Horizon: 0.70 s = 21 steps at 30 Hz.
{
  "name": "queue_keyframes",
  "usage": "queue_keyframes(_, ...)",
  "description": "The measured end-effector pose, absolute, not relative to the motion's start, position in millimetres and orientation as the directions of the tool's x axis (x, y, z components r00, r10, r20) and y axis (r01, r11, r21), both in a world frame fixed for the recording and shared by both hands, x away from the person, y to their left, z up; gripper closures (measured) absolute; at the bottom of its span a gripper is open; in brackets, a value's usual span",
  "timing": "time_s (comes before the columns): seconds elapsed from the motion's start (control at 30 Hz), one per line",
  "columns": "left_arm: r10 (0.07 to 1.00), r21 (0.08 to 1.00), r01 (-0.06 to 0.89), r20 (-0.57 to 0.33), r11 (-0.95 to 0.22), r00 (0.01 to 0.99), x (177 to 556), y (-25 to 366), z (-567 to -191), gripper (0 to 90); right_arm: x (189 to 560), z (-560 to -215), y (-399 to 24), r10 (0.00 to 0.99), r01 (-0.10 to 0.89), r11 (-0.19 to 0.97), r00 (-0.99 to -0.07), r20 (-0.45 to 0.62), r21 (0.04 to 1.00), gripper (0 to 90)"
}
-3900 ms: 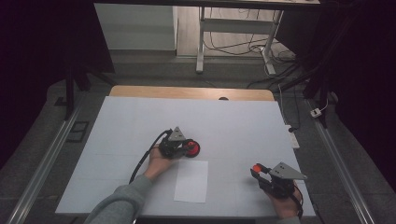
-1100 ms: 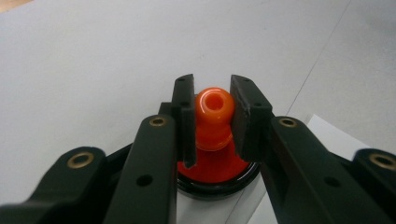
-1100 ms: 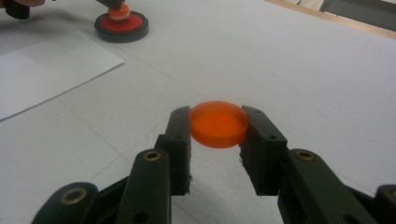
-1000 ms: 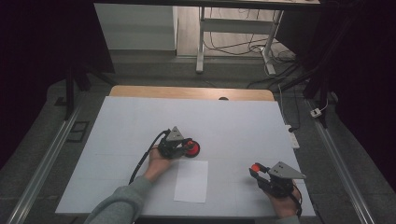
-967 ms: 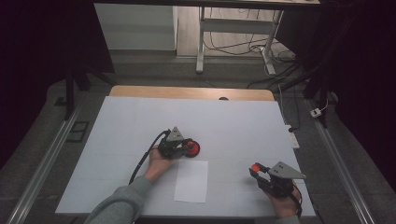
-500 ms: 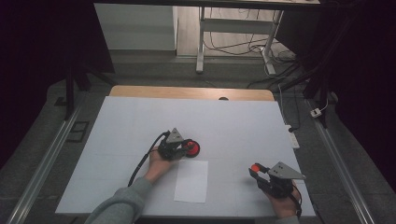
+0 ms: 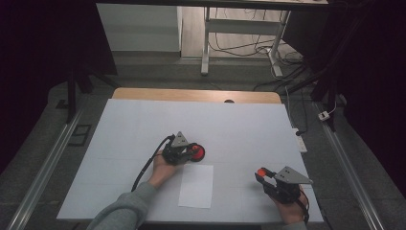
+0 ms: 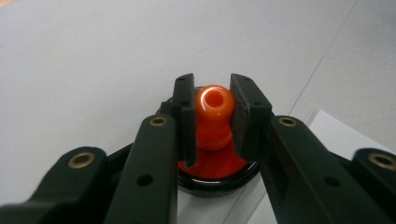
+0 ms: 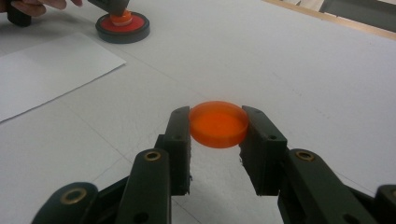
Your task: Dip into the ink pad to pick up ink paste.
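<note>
My left gripper (image 8: 211, 114) is shut on the orange knob (image 8: 212, 109) of a stamp that stands in a round black-rimmed red ink pad (image 8: 217, 172). From above, that gripper (image 7: 187, 152) sits mid-table with the ink pad (image 7: 197, 152) under its tip. A white paper sheet (image 7: 196, 185) lies just in front of it. My right gripper (image 9: 217, 127) is shut on a flat orange disc (image 9: 218, 124), held a little above the table. In the high view that gripper (image 7: 262, 175) is at the front right with the disc (image 7: 261, 172) at its tip.
The white table cover (image 7: 143, 124) reaches to a wooden strip (image 7: 191, 94) at the far edge. A power strip (image 7: 298, 139) lies at the right edge. In the right gripper view the ink pad (image 9: 123, 26) and paper sheet (image 9: 46, 70) show at upper left.
</note>
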State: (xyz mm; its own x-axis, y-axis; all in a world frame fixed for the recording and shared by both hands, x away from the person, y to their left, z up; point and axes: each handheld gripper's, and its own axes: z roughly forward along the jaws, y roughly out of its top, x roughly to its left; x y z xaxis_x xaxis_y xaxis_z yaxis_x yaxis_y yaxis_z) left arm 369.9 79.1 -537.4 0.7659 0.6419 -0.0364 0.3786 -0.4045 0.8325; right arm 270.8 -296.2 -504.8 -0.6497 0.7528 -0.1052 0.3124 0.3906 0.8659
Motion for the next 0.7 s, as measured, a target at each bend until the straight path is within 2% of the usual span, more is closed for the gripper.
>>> queue_keyframes(0.6,0.645,0.831,0.365,-0.011,-0.419,0.764,368.3,77.1,-536.3,72.9,270.5,-503.9,-293.4,0.747,0.305,0.396,-0.655,-0.111,0.866,64.0)
queue_keyframes(0.67,0.636,0.837,0.297,0.077,-0.460,0.767,363.6,74.9,-534.5,72.8,270.4,-504.0,-293.0,0.747,0.305,0.396,-0.655,-0.111,0.866,63.9)
queue_keyframes(0.7,0.628,0.857,0.260,0.092,-0.445,0.773,361.3,75.2,-531.3,72.7,270.5,-503.9,-293.1,0.747,0.305,0.396,-0.656,-0.111,0.866,63.9)
